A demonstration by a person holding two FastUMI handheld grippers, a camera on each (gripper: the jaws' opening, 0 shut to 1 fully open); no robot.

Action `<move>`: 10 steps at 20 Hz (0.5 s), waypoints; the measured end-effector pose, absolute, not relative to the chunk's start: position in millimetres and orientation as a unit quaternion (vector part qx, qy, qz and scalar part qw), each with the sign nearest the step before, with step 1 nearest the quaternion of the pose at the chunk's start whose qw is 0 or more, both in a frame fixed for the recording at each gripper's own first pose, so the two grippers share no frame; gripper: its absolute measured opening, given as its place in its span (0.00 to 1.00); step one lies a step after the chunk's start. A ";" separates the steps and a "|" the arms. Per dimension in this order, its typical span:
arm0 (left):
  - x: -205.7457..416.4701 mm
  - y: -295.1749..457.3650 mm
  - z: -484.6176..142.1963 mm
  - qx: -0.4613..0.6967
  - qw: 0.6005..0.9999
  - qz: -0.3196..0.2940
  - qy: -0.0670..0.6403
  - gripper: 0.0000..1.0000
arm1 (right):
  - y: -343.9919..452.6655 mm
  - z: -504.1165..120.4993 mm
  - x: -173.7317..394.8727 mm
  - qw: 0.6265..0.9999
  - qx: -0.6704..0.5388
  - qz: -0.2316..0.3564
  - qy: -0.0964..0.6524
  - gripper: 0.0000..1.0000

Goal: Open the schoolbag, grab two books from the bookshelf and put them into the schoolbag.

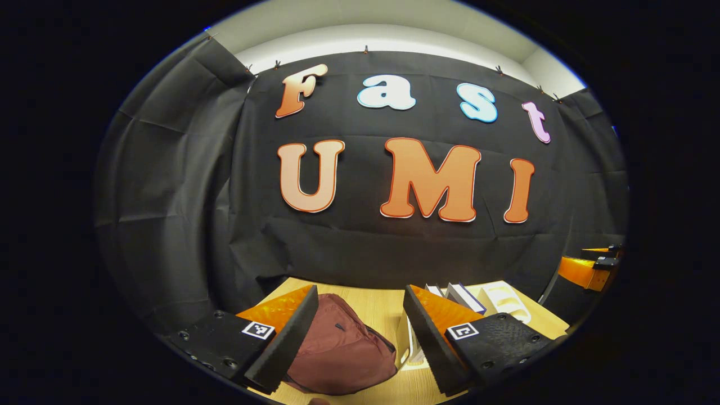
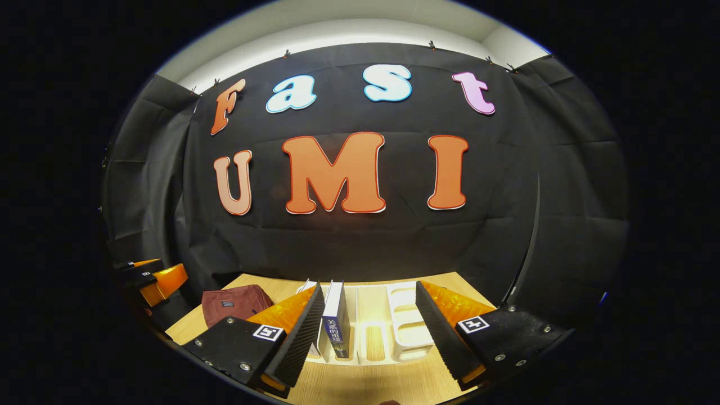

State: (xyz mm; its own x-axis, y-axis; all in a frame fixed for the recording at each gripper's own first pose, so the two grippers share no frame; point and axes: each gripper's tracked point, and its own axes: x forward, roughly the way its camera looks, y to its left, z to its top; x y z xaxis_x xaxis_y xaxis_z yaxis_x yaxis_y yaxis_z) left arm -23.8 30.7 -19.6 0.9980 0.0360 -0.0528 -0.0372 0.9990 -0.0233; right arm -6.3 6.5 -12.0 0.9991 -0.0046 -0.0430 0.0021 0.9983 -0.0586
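A dark red schoolbag [image 1: 337, 349] lies on the wooden table [image 1: 382, 306], seen between and below the fingers of my left gripper [image 1: 360, 343], which is open and holds nothing. A white bookshelf rack [image 2: 402, 329] stands to the bag's right, with upright books [image 2: 336, 326] in its left slots. In the right gripper view the schoolbag [image 2: 233, 304] sits at the left of the table. My right gripper [image 2: 368, 332] hangs open in front of the rack, above the table. In the left gripper view the books [image 1: 464, 297] and the rack [image 1: 503, 301] show past the right finger.
The black cloth wall closes the table off at the back and on both sides. The other gripper [image 1: 593, 267] shows at the right edge of the left gripper view, and its counterpart [image 2: 152, 278] at the left edge of the right gripper view. Bare wood [image 2: 365, 382] lies in front of the rack.
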 end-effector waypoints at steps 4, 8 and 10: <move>-24.0 35.3 -20.7 -0.008 0.999 0.023 0.028 0.95 | 4.8 -15.1 -5.7 0.999 -0.026 -0.005 0.026 0.97; -21.6 34.6 -21.6 0.002 0.999 0.020 0.027 0.95 | 3.4 -16.4 -2.4 0.999 -0.024 -0.008 0.029 0.97; -19.9 33.1 -26.6 0.013 0.999 0.017 0.030 0.95 | 3.1 -18.9 -0.3 0.999 -0.024 -0.010 0.032 0.97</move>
